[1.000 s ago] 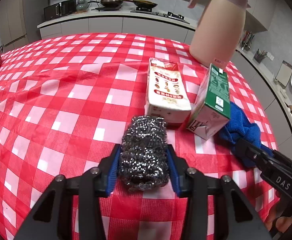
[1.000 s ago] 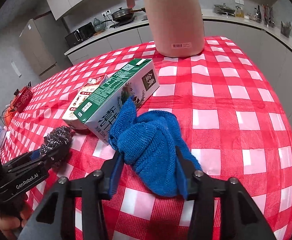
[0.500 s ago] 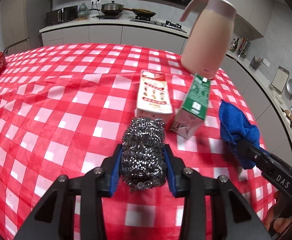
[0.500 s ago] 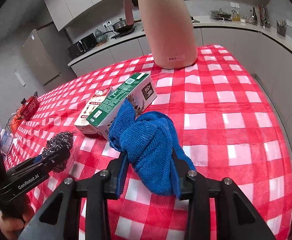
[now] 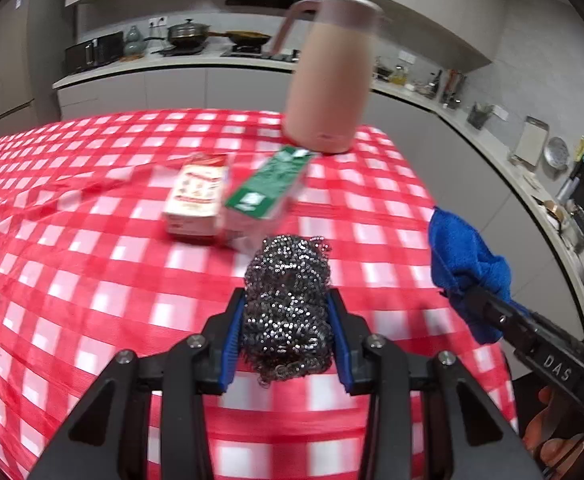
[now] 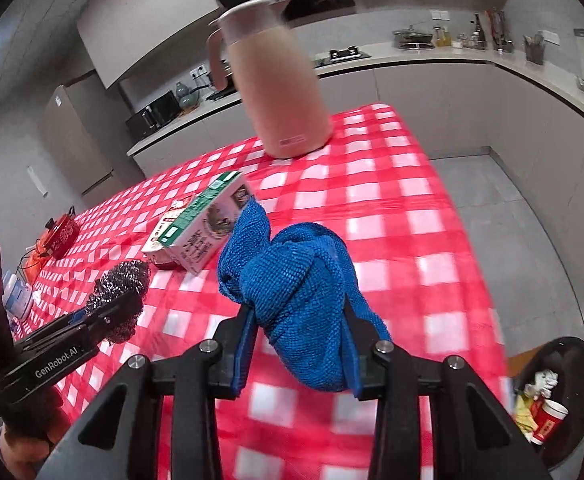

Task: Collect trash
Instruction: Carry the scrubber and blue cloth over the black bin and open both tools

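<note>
1. Steel wool, a springy scouring ball (image 5: 288, 304), sat squeezed between the blue pads of the left gripper (image 5: 288, 334), held clear above the checked surface (image 5: 92, 280). It looked light and rough, so a pinch across its middle should hold.
2. Soft and floppy, the blue cloth (image 6: 299, 292) hung bunched in the right gripper (image 6: 299, 344), whose fingers were clamped on its folds; loose ends drooped below, so a grip on the thick bunch seemed safest.
3. Both pairs of fingers had just been closing a little further, each with its item between them.
4. Compared with a second earlier, both items had risen off the surface and pulled back: the two cartons, white (image 5: 196, 200) and green (image 5: 264, 196), and the pink jug (image 5: 331, 76) looked farther off.
5. A black bin (image 6: 563, 392) with trash inside had come into the right view's lower corner, probably the destination.
</note>
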